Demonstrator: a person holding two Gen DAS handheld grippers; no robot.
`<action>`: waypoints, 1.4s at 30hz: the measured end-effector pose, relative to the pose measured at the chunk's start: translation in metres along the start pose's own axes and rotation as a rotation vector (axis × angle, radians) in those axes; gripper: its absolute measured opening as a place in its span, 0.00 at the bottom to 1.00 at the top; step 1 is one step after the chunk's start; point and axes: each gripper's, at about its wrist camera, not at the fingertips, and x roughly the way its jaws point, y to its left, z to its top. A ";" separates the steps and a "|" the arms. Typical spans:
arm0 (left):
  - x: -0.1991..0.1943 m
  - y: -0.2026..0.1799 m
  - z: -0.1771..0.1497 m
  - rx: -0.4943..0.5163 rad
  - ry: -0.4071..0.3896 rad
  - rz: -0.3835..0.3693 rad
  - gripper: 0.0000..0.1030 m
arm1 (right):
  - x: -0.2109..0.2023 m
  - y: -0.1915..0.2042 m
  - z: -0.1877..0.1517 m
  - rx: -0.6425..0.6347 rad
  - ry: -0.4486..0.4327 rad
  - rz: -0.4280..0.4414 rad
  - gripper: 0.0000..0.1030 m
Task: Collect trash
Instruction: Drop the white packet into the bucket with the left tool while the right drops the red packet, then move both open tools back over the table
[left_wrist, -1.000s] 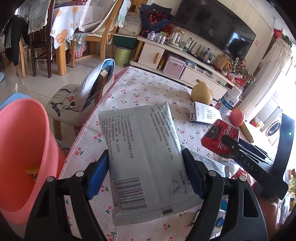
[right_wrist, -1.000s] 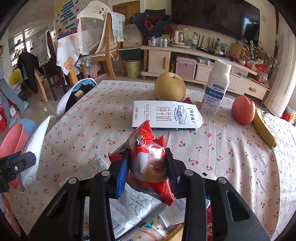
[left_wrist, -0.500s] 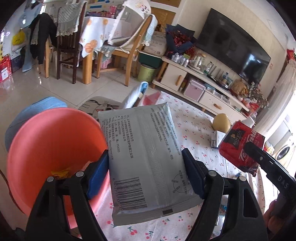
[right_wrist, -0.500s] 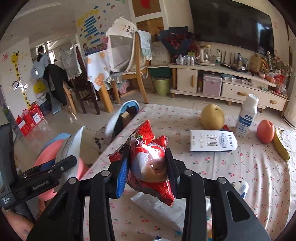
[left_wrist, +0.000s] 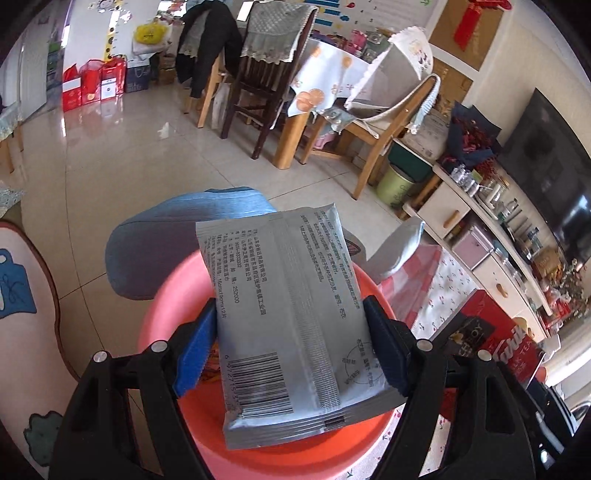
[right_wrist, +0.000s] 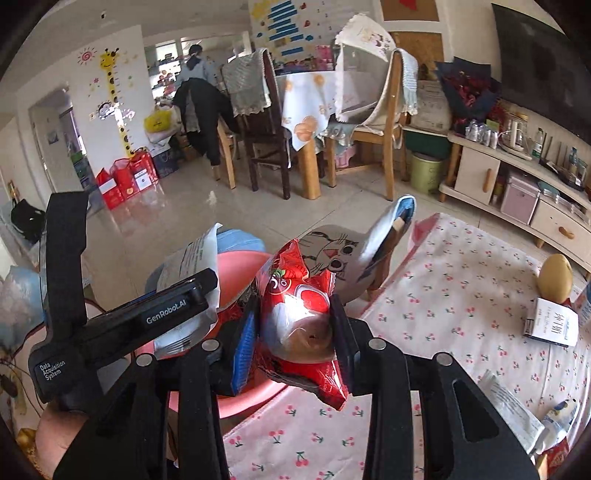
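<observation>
My left gripper (left_wrist: 288, 350) is shut on a flat grey foil packet (left_wrist: 288, 317) with a barcode and holds it above the open pink bin (left_wrist: 177, 295). My right gripper (right_wrist: 293, 332) is shut on a red snack wrapper (right_wrist: 295, 306) and holds it over the table edge, beside the same pink bin (right_wrist: 236, 262). In the right wrist view the left gripper (right_wrist: 147, 317) with its grey packet (right_wrist: 192, 258) shows at the left, over the bin. A red edge of the wrapper (left_wrist: 506, 339) shows at the right of the left wrist view.
The cherry-print table (right_wrist: 461, 295) carries a pear (right_wrist: 554, 275), a white carton (right_wrist: 552, 321) and loose wrappers (right_wrist: 513, 410) at the lower right. A cat-print chair (right_wrist: 340, 254) stands by the table's far edge. A blue stool (left_wrist: 177, 236) sits behind the bin.
Both grippers have swung left, away from the table, with their packets. The grey packet now hangs over the pink bin and the red wrapper is at the table edge beside it.
</observation>
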 end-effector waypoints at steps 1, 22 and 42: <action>0.001 0.006 0.003 -0.019 0.000 0.008 0.75 | 0.006 0.006 0.000 -0.006 0.014 0.010 0.38; -0.005 -0.004 0.001 0.051 -0.154 -0.051 0.80 | 0.007 -0.007 -0.035 0.031 0.045 -0.085 0.87; -0.013 -0.080 -0.039 0.319 -0.132 -0.181 0.85 | -0.084 -0.051 -0.084 -0.020 -0.118 -0.292 0.95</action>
